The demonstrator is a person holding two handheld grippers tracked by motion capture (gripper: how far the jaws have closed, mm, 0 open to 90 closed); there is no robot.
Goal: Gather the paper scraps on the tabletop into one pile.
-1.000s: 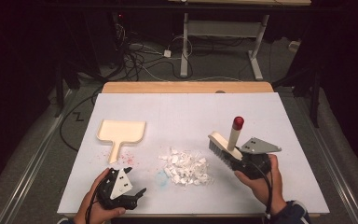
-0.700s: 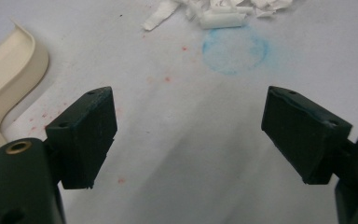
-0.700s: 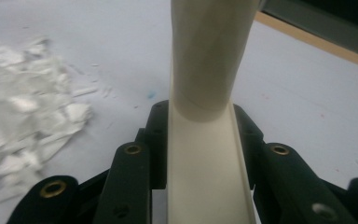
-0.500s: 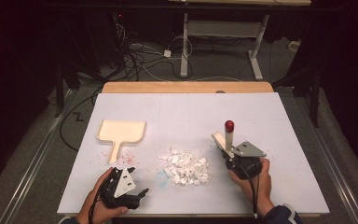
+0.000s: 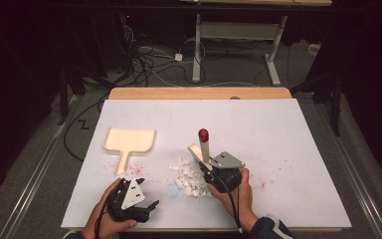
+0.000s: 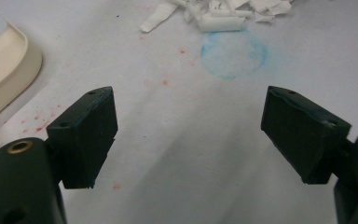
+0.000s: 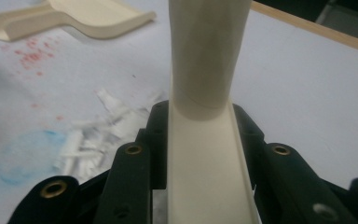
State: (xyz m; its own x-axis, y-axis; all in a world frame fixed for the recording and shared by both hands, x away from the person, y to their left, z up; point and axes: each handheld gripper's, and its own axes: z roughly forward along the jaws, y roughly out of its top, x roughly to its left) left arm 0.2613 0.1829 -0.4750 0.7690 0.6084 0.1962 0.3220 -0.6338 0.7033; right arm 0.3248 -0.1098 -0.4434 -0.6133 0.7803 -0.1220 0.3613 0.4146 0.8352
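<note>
The right gripper [image 5: 206, 167] is clamped on the cream handle of a small brush [image 7: 208, 70], its 2 jaws pressed flat against the handle's sides. The handle stands nearly upright, red cap [image 5: 203, 133] on top, which suggests the brush head is set down at the right edge of the paper scraps [image 5: 189, 177] to sweep them left. The left gripper [image 6: 191, 135] has its 2 jaws spread wide with nothing between them, resting low near the front left of the table [image 5: 278, 129]; it looks to be waiting.

The scraps are curled white shreds, loosely heaped near the table's middle front. The dustpan [image 5: 128, 142], a smooth cream plastic scoop with a raised rim and a flat handle pointing toward the person, lies left of the pile and apart from it. The white tabletop is matte, flecked with red specks and a faint blue ring [image 6: 233, 53].
</note>
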